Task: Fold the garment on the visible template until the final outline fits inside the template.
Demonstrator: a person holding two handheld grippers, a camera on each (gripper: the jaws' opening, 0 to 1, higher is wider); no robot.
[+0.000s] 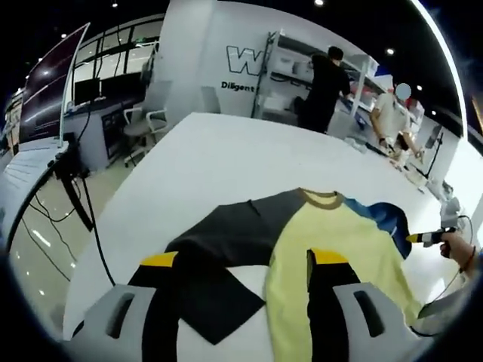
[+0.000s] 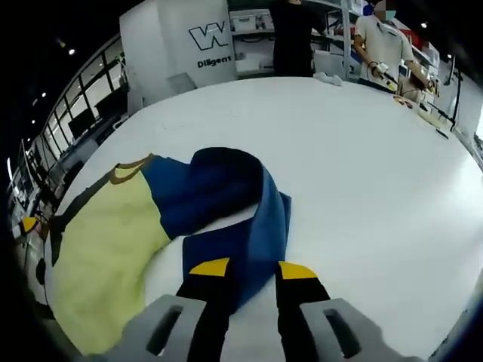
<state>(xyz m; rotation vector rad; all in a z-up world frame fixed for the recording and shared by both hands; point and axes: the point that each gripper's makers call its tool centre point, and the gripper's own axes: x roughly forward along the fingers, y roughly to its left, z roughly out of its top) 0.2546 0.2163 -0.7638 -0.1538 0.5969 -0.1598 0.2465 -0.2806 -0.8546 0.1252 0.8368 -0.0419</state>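
Both my grippers hover open, gripping nothing, over the garment (image 1: 324, 249).
Risk: right gripper (image 2: 253, 269) pinches only one layer of the rumpled blue sleeve (image 2: 241, 219), left gripper (image 1: 245, 258) drags fabric askew.

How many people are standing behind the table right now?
2. One person in black stands at the shelving past the table's far edge; one person in a light shirt stands further right. Others may be hidden beyond the frame.

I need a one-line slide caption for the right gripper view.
Right gripper open above the garment's folded blue sleeve on a white table.
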